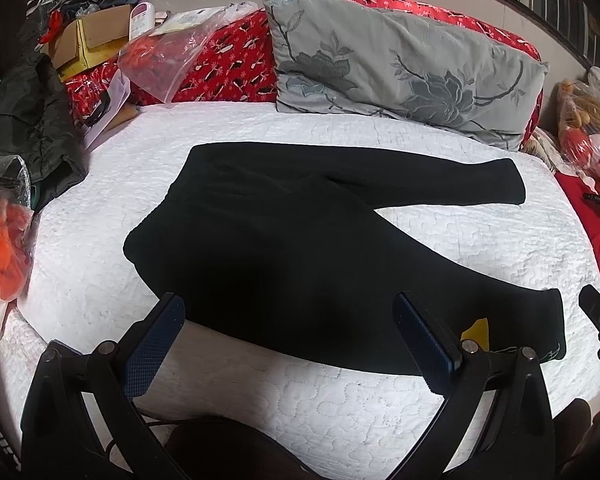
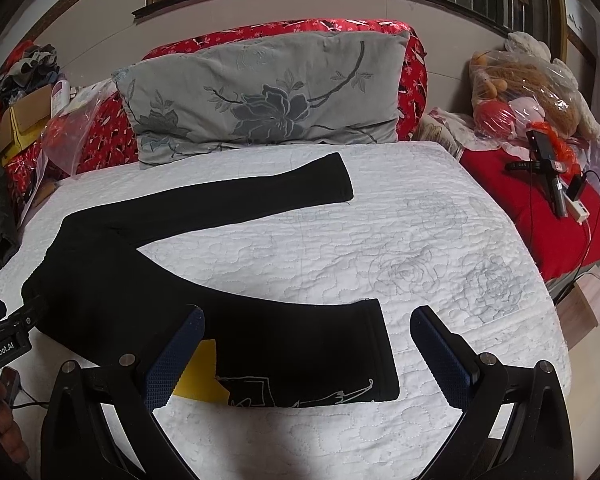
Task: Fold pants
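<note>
Black pants (image 1: 284,240) lie flat on the white quilted bed (image 1: 100,248), waist to the left, the two legs spread apart toward the right. My left gripper (image 1: 288,320) is open above the near leg's thigh, holding nothing. In the right wrist view the pants (image 2: 140,272) show a white pattern at the near leg's cuff (image 2: 332,376). My right gripper (image 2: 306,332) is open over that cuff, holding nothing. A yellow tag (image 2: 198,376) shows by the near leg's edge.
A grey floral pillow (image 2: 260,96) leans on a red bedhead (image 2: 416,72). Boxes, clothes and plastic bags (image 1: 96,36) are piled at the left. A bag of soft toys (image 2: 528,92) and cabled devices (image 2: 556,184) lie on a red cloth at the right.
</note>
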{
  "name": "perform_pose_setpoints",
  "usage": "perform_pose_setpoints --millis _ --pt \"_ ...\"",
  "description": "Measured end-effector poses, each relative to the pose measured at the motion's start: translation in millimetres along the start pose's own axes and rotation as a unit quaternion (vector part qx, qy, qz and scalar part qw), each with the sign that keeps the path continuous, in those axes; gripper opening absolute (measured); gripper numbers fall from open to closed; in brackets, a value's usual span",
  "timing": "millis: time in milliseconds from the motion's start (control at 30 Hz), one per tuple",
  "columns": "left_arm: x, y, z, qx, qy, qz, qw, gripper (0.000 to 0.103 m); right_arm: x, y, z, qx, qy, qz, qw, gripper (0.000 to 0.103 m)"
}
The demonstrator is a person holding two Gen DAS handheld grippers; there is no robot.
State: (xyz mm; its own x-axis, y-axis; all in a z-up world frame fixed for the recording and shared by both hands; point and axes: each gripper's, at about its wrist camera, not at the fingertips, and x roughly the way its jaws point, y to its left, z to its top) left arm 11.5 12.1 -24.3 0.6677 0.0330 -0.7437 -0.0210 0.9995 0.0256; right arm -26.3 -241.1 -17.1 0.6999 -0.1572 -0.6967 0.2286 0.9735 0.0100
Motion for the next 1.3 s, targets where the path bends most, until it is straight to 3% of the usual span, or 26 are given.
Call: perform_pose_setpoints --millis 1300 --pt "14.0 -8.6 12.1 -0.001 0.017 -0.004 0.9998 0.103 22.5 3.3 3.4 -0.007 0.020 0.002 1.000 0.103"
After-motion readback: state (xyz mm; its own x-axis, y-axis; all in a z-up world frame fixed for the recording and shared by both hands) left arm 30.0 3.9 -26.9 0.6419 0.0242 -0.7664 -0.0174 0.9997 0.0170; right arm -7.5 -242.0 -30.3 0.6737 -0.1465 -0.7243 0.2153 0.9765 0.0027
